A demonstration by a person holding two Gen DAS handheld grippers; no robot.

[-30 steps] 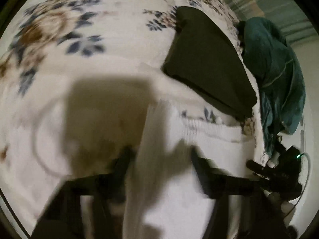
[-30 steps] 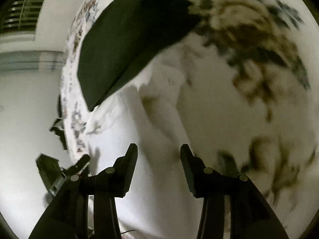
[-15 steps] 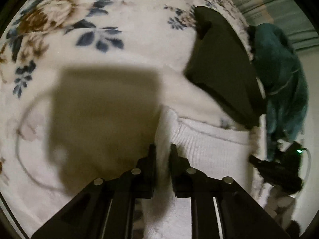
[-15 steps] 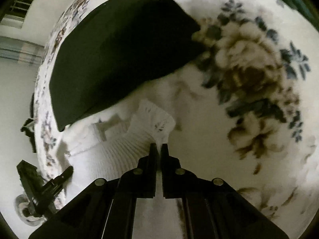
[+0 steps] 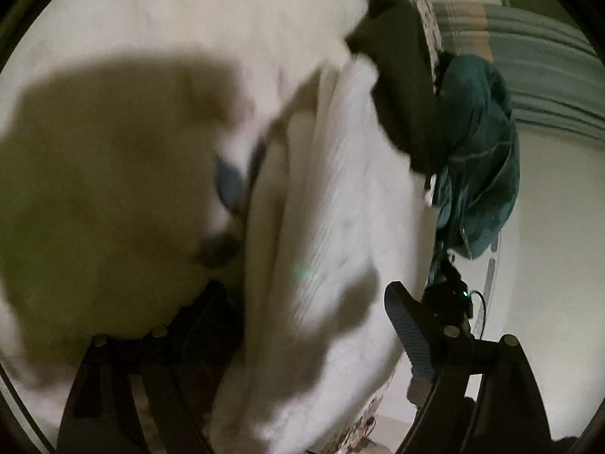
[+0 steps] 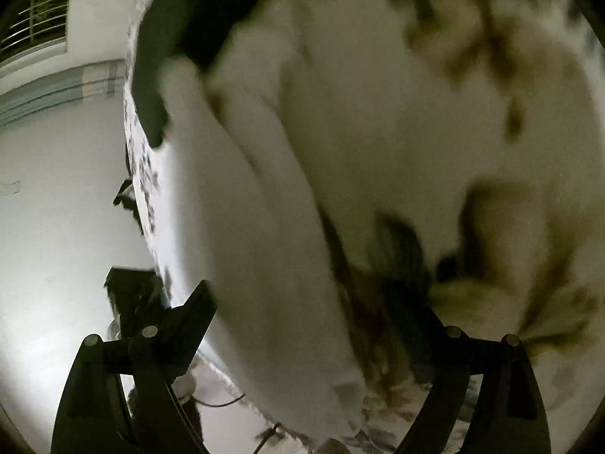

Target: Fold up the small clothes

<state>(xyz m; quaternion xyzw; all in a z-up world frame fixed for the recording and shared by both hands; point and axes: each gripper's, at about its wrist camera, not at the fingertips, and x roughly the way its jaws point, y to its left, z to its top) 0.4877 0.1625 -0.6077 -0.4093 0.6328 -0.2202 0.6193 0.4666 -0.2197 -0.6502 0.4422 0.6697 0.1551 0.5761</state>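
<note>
Both frames motion-blurred. Left claw (image 5: pixel 314 321) is spread wide, nothing pinched; its right finger (image 5: pixel 410 335) is sharp, the left one is a dark smear. The white ribbed knit garment (image 5: pixel 340 227) lies in a long folded bundle on the white floral-print bedspread (image 5: pixel 189 19), running between the left claw's fingers up toward the dark green folded cloth (image 5: pixel 401 87), which it touches at its far end. A teal crumpled garment (image 5: pixel 480 143) hangs off the bed edge just beside the dark green one. Right claw (image 6: pixel 314 325) is also wide apart and empty, left finger (image 6: pixel 193 321) clear, right one blurred against the brown flower print. From the right wrist, the white garment (image 6: pixel 257 246) fills the gap between the fingers, lying along the bed edge, the dark cloth (image 6: pixel 162 56) at its far end. Big shadow covers the bedspread left of the garment
</note>
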